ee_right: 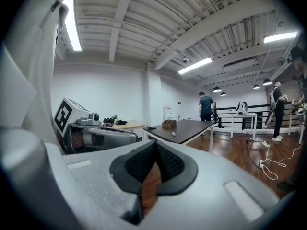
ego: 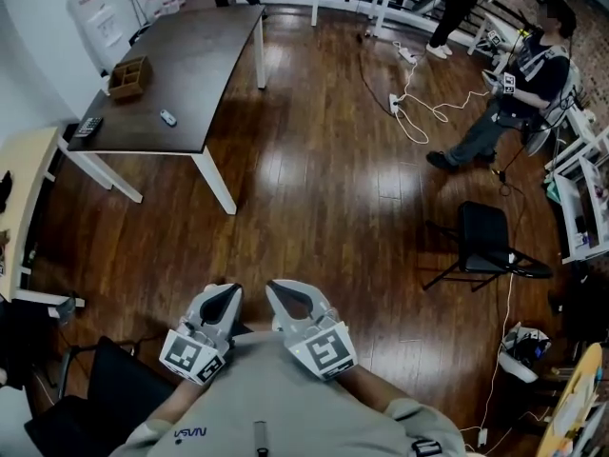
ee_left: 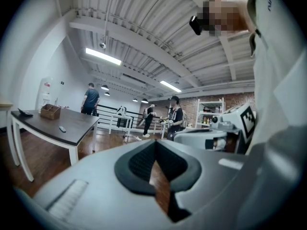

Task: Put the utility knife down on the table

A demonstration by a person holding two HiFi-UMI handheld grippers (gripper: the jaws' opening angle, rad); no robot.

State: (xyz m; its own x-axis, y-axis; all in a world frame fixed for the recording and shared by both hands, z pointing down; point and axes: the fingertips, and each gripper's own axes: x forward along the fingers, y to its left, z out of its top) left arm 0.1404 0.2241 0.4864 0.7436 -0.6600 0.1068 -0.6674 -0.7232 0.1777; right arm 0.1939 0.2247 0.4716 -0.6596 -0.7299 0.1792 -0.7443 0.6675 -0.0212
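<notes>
Two sets of tongs sit low in the frame, left tongs (ego: pixel 222 299) and right tongs (ego: pixel 293 299), both pinched together on nothing. Upper left, one dark tabletop (ego: pixel 214 50) carries one wooden box (ego: pixel 129 76) and one small grey thing (ego: pixel 167 117). It's maybe the utility knife but too tiny to tell, and it's well apart from both tongs.

- The small grey thing (ego: pixel 167 117) on the tabletop (ego: pixel 195 65) is too small for me to name.
- The wooden box (ego: pixel 129 76) hides its contents from me.
- The dark thing (ego: pixel 86 127) at the tabletop's corner is unreadable.
</notes>
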